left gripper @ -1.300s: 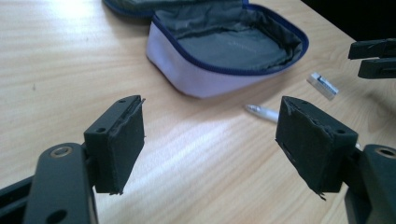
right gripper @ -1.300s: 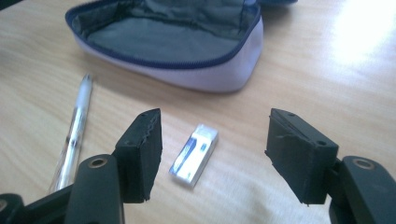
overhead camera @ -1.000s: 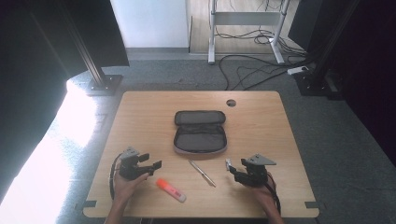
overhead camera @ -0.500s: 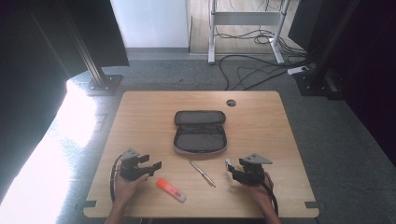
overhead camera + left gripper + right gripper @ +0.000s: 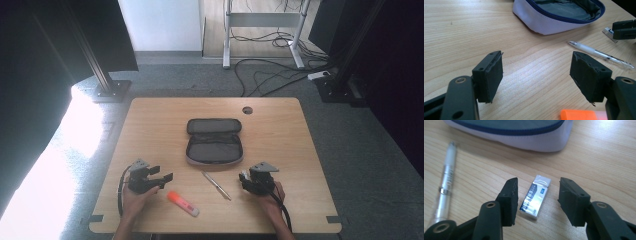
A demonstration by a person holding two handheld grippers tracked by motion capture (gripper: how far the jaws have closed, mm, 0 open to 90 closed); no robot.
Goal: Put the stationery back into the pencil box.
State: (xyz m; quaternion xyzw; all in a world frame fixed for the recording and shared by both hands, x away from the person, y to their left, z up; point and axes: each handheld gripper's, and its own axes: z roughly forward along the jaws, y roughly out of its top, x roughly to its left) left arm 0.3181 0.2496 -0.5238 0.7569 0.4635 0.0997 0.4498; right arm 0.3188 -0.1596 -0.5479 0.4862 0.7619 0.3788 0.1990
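Since the earlier frame, the right gripper has shifted slightly toward the person's left along the near part of the bench; the left gripper keeps its position. The case, pen and marker lie where they lay before.

Right gripper: in the right gripper view the fingers stand apart on either side of an eraser, which lies flat on the bench between them. The left finger is just beside the eraser; the right finger stands clear of it. Whether the left finger touches the eraser cannot be told. The eraser wrapper is blue and white and reads "ERASER".

Left gripper: the fingers are spread wide and hold nothing. Bare bench shows between them.

Case: it lies open at the bench centre, beyond both grippers. Its shell is pale, its zip blue, its lining grey.

Pen: it lies on the bench between the two grippers, nearer the right one, and points roughly toward the case.

Marker: orange, it lies near the front edge, just beside the left gripper on its right.
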